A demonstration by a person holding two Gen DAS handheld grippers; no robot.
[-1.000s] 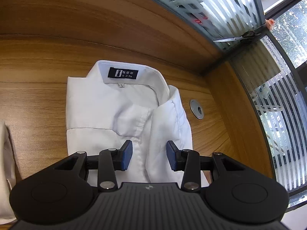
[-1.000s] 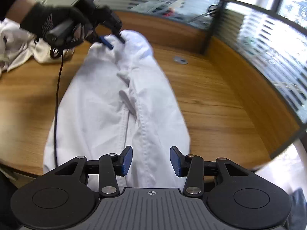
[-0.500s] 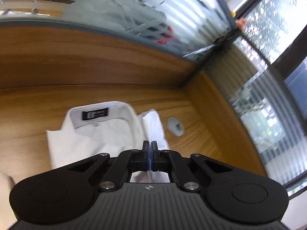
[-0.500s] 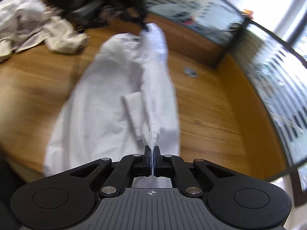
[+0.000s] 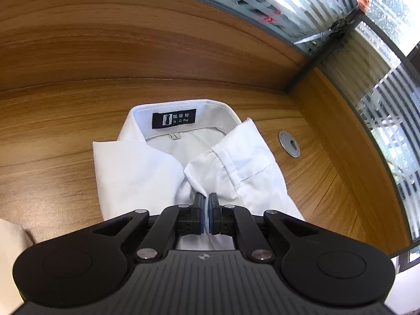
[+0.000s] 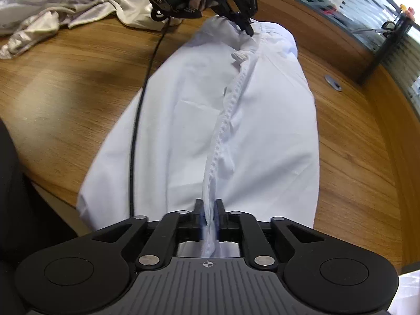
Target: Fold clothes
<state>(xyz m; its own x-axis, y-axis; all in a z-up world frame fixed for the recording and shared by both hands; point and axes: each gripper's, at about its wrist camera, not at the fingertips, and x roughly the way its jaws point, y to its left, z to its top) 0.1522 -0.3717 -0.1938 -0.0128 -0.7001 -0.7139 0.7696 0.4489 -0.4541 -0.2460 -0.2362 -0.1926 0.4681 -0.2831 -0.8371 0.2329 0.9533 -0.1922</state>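
So far the shirt [image 6: 262, 120] lies lengthwise on the counter [image 6: 65, 78], sides folded in, cross folds left, while the left claw [image 5: 206, 211] and right claw [image 6: 208, 216], both opening, have its middle ridge between their pads.

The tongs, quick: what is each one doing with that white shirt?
Left tongs: jaws opening, a fold of the white shirt near the collar between them.
Right tongs: jaws opening, the shirt's front edge bunched between them.

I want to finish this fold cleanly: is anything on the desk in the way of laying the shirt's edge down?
Nothing visible blocks it. The shirt lies on bare desk, its edge between both grippers' opening jaws: left gripper, right gripper. The left gripper's cable drapes over the shirt. The clothes pile and grommet sit apart.
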